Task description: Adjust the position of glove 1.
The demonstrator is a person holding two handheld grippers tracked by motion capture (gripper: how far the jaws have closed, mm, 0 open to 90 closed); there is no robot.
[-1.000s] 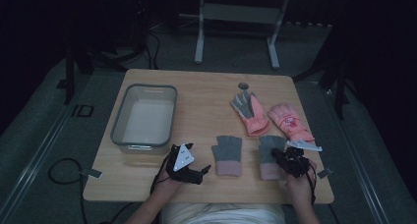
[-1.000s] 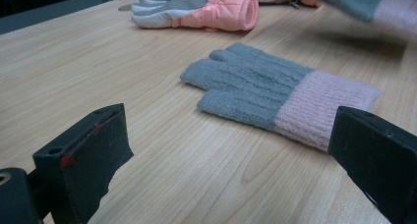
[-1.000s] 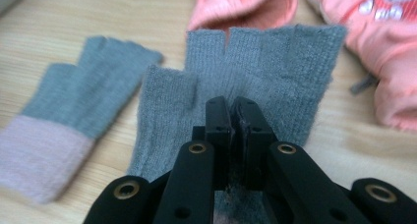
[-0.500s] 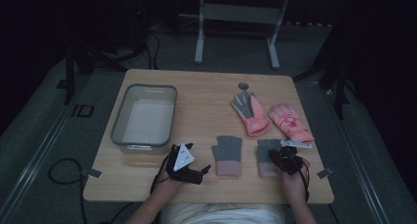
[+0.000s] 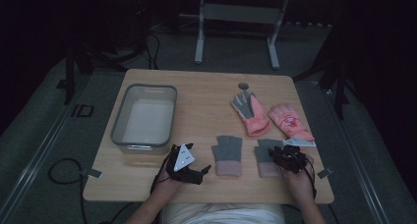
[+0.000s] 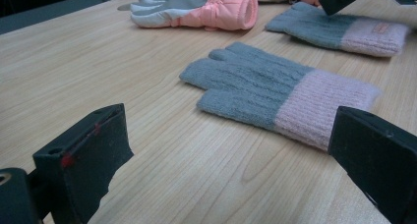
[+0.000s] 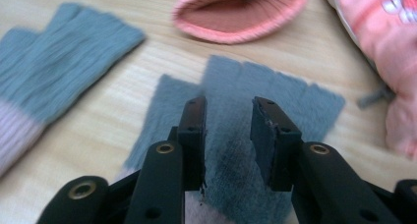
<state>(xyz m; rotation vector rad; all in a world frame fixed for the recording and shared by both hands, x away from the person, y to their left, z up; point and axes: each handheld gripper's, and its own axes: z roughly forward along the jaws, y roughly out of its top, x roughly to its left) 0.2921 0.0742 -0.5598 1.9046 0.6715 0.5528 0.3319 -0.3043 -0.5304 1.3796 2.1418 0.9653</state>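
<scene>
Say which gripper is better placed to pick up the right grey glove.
Right. The right gripper sits directly over the right grey glove, jaws parted above the fabric, having just been opening. The left gripper rests by the tub, past the other grey glove.

You worked in a dim lab: lone wooden bench on grey carpet, cables, metal stand legs behind.

Left black two-jaw gripper, held low in the person's left hand with jaws set wide apart; right black two-jaw gripper, in the right hand, pointing down, its jaws having just been opening, now narrowly parted.
</scene>
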